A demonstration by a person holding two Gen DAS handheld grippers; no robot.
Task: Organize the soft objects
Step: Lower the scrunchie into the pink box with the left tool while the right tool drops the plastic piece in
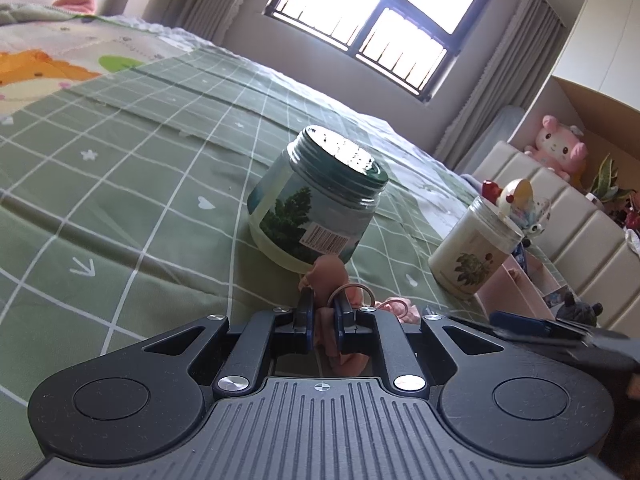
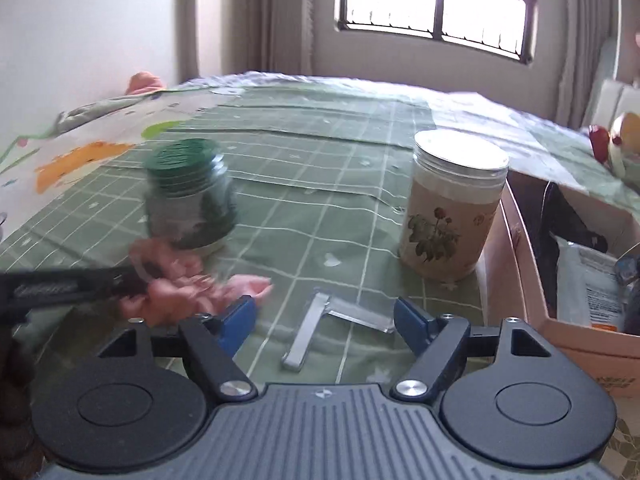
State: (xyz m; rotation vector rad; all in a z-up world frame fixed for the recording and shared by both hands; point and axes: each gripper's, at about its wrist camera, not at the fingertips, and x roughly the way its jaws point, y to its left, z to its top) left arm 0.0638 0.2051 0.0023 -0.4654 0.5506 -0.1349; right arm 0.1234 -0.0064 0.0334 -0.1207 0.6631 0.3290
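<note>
Meanwhile left tongs [image 1: 324, 312] pinch pink scrunchie [image 1: 328, 276] (right tongs [image 2: 324, 316] agape).

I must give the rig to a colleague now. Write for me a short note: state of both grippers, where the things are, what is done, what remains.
Left gripper: shut on the pink soft item, low over the green bedspread.
Right gripper: open, nothing between its fingers; a folded metal piece lies on the bedspread below.
Green-lidded jar: lid on, just beyond the pink item.
White-lidded jar: lid on, standing to the right.
Done: pink item gripped.
Left: nothing appears put away yet; destination unclear.
</note>
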